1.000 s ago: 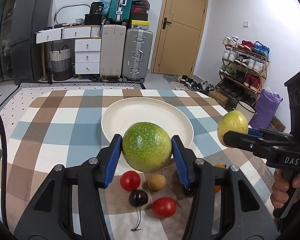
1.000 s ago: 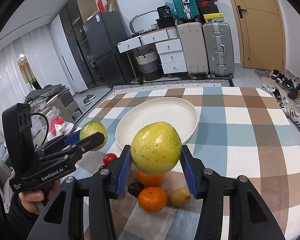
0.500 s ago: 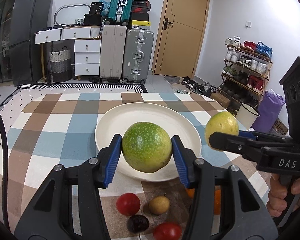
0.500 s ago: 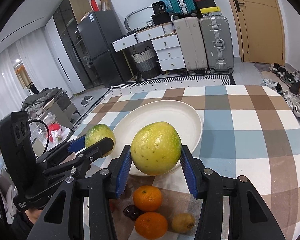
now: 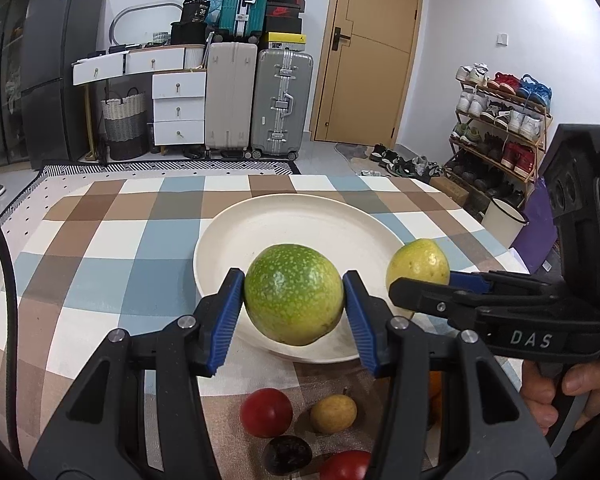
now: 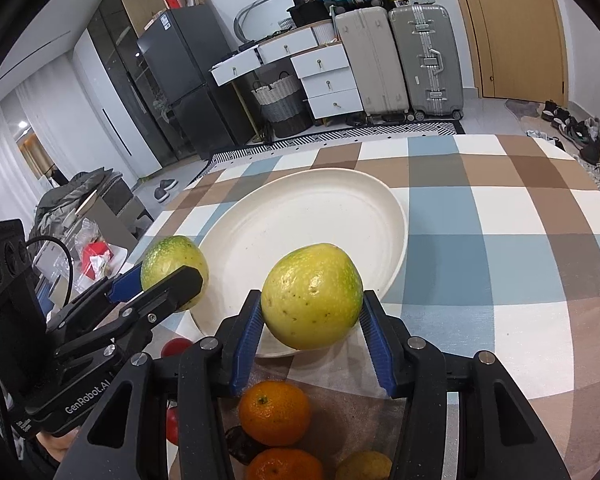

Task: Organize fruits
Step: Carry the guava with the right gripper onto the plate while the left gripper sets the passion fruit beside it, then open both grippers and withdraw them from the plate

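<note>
Small fruits (image 5: pixel 266 412) and oranges (image 6: pixel 274 412) sit nearest on the cloth, unsorted. Left gripper (image 5: pixel 294 306) clamps a green fruit (image 5: pixel 294 294), right gripper (image 6: pixel 310 316) a yellow fruit (image 6: pixel 312 290), both over the plate (image 5: pixel 300 216)'s near rim. Plate empty; nothing placed yet.

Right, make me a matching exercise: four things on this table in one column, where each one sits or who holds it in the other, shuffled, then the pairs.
Things
1. green speckled fruit
2. yellower fruit
3. white plate
4. oranges

Places
A. on the checked cloth, nothing lying in it
B. clamped in the right gripper
C. on the cloth near the plate's near rim
D. clamped in the left gripper

Pairs: 1-D, 2-B, 3-A, 4-C
</note>
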Action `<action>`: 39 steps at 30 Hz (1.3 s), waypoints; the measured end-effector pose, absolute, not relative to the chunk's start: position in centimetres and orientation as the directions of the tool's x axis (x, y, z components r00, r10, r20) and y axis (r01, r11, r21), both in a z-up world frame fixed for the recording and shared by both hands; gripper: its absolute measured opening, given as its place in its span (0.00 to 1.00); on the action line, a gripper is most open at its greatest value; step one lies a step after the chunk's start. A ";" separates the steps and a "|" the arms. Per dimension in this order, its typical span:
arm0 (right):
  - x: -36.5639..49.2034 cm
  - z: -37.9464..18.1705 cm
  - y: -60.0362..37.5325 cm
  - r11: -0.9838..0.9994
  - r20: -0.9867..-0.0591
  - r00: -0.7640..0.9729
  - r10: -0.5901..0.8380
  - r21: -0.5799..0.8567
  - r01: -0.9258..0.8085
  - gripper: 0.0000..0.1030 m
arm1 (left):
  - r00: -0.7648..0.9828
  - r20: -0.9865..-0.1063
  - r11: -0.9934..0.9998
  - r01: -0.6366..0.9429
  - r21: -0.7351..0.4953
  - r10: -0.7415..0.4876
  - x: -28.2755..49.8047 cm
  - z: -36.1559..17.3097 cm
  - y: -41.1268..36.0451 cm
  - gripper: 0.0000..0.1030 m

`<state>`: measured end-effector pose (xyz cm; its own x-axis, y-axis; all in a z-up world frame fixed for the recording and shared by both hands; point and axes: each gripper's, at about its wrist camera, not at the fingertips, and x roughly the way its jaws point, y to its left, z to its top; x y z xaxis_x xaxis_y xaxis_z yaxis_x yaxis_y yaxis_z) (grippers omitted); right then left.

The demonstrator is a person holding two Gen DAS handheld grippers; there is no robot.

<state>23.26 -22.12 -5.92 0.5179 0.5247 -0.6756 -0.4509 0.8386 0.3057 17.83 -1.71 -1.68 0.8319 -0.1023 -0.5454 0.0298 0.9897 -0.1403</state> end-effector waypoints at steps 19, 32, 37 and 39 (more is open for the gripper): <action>22.4 -4.4 -23.6 0.846 -0.636 0.572 0.518 0.285 -0.450 0.79 | 0.835 -0.542 0.991 0.024 -0.132 -0.092 17.1 -1.6 -1.7 0.67; 19.7 -3.8 -25.3 0.866 -0.620 0.624 0.476 0.205 -0.457 1.00 | 0.860 -0.509 0.990 -0.039 -0.137 -0.036 13.1 -0.6 0.3 0.99; 19.1 -3.8 -26.5 0.863 -0.611 0.629 0.481 0.203 -0.463 1.00 | 0.859 -0.511 0.989 -0.041 -0.143 -0.038 11.7 -0.4 0.7 0.99; 18.9 -3.6 -27.0 0.865 -0.611 0.631 0.478 0.204 -0.458 1.00 | 0.858 -0.513 0.990 -0.044 -0.135 -0.032 11.2 -0.4 0.7 0.99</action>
<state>18.87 -27.00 -3.65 0.6313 0.4782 -0.6105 -0.4585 0.8651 0.2035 11.18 0.72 -0.38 0.8576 -0.0316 -0.5134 -0.0444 0.9898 -0.1351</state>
